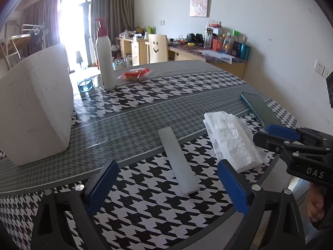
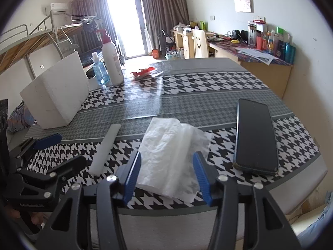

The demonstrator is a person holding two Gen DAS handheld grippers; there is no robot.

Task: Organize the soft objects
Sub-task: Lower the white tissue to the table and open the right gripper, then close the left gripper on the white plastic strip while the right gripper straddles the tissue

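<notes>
**Tissue between parted fingers, strip waiting alongside**

Blue-padded fingers of the right gripper (image 2: 167, 177) stood apart on either side of the near end of the folded white tissue (image 2: 172, 156), which lay flat on the houndstooth bench (image 2: 187, 95); the pads did not appear to press it. To the left, the left gripper (image 1: 166, 185) hung with its fingers wide apart over the pale flat strip (image 1: 179, 162), gripping nothing.

Judging by the task, the tissue pick-up was the step in hand. Doing it well would mean lowering until both pads flank the folded layers, then closing gently so the stack lifts whole rather than peeling. The dark phone (image 2: 255, 137) just beside it should stay untouched.

As for containers, the white foam box (image 2: 56, 95) stood further back on the left; its inside was not visible. A pump bottle (image 2: 111, 60) and a blue spray bottle (image 2: 100, 68) stood behind it.
</notes>
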